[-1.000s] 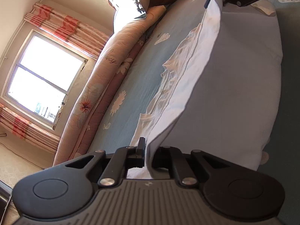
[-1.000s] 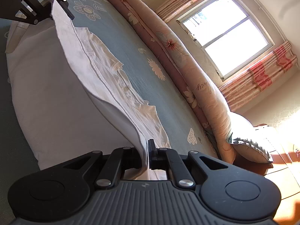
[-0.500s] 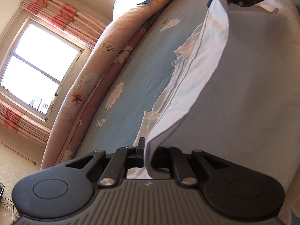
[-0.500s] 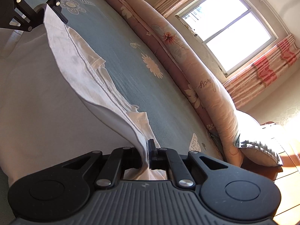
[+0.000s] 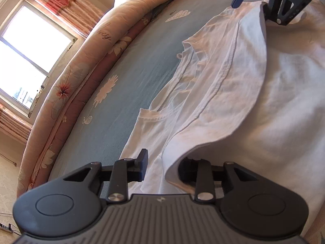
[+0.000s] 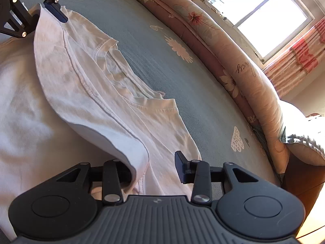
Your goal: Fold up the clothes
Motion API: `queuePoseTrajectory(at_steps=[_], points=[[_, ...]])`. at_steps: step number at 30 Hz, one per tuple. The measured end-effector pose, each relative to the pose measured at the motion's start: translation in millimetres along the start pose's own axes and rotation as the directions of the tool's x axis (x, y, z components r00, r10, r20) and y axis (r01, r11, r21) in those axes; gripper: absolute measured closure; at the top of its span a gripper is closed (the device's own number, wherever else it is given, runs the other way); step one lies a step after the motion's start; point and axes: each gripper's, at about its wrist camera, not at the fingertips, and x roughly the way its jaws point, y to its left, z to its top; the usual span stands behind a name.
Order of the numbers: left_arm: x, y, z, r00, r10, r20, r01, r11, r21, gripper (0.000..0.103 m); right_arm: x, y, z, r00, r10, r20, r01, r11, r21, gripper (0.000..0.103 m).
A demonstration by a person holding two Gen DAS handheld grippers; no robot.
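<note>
Looking along my left gripper (image 5: 162,167), I see its fingers (image 5: 143,165) apart and opening wider. The folded edge of the white shirt (image 5: 233,93) sags down between them. The left finger is clear of the cloth. The cloth drapes over the right finger and hides it, so I cannot tell if that one still touches.

My right gripper (image 6: 156,168) is the same. Its fingers (image 6: 180,167) are apart and opening. The shirt (image 6: 85,85) edge hangs over the left finger there, and the right finger stands free with a gap beside it.

The shirt lies on the bed (image 5: 138,61), on a blue sheet with white flowers and hearts. It is folded over on itself, so one layer lies on top of another. The top layer's seam runs from one gripper to the other. Under it I can see the neck hole and a sleeve edge, flat on the sheet.

From the left camera, my right gripper (image 5: 254,2) shows at the far end of the shirt, near the top. From the right camera, my left gripper (image 6: 46,10) shows at the other end, with its blue finger tip just at the shirt corner.

A long pink quilt (image 6: 233,61) with flowers is rolled along the far side of the bed. Behind it is a bright window (image 5: 26,57) with pink curtains (image 6: 300,61).
</note>
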Motion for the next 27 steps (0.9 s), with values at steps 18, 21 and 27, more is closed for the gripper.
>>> queuePoseTrajectory(at_steps=[18, 21, 27], points=[[59.7, 90.8, -18.8, 0.921, -0.389, -0.007, 0.317, 0.760, -0.567, 0.060, 48.3, -111.2, -18.4, 0.862, 0.491, 0.126, -0.482, 0.716, 0.505, 0.042], [67.6, 108.5, -34.1, 0.828, -0.547, 0.119, 0.488, 0.600, -0.634, 0.030, 62.9, -128.6, -24.8, 0.797, 0.576, 0.179, -0.562, 0.601, 0.569, 0.039], [51.4, 135.9, -47.6, 0.744, -0.575, 0.339, 0.632, 0.442, -0.637, 0.027, 60.6, -148.4, -32.4, 0.690, 0.651, 0.315, -0.688, 0.456, 0.564, 0.035]])
